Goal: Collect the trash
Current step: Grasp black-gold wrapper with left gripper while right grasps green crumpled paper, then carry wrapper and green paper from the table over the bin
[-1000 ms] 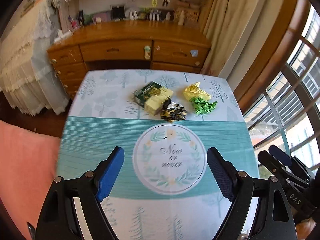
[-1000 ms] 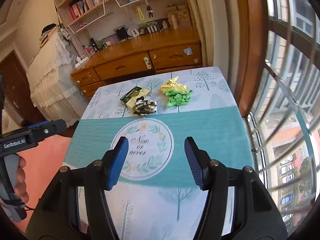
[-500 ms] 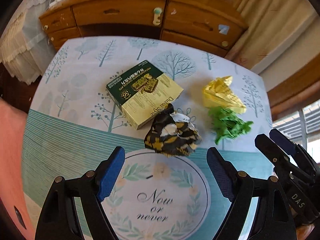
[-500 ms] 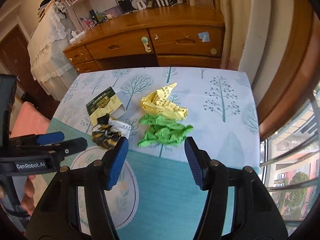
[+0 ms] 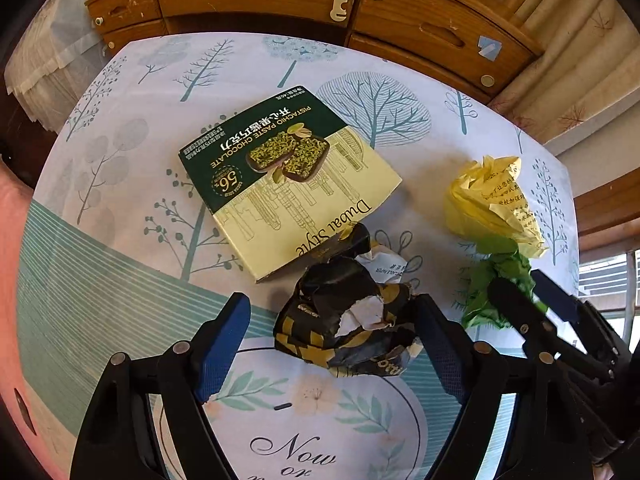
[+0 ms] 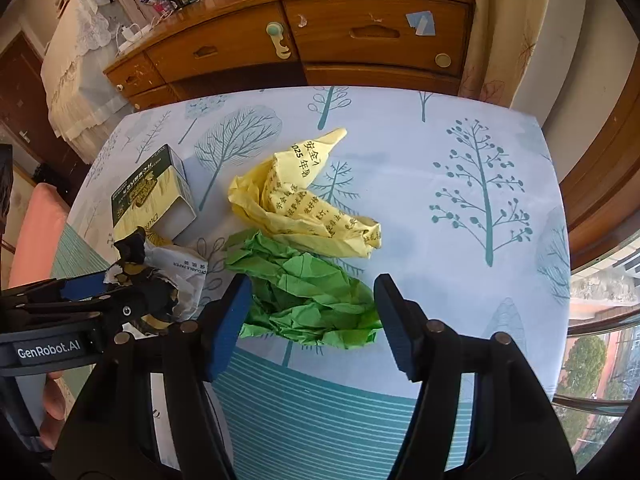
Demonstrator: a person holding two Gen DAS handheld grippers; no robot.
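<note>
Presently: chocolate box (image 5: 288, 184) flat on tablecloth (image 5: 120, 160), dark green and cream print up; one end open in right wrist view (image 6: 176, 216), inside pale, contents not discernible.

Tablecloth pale with tree prints, teal striped band nearer camera, round "Now or never" motif (image 5: 320, 432) at near edge. Wooden dresser (image 6: 320, 40) behind table; curtain (image 6: 504, 20) at right, window (image 6: 600, 320) beyond.

Black-and-gold crumpled wrapper (image 5: 348, 320) touching box's near corner, white torn inner side showing. Yellow crumpled paper (image 6: 304, 208) with printed characters, touching green crumpled paper (image 6: 308, 296) just in front of it.

Left gripper (image 5: 332, 344) spread wide, wrapper between blue pads (image 5: 224, 344), right pad near or touching, not clamped. Right gripper (image 6: 312, 320) likewise apart, straddling green paper, unclamped.
</note>
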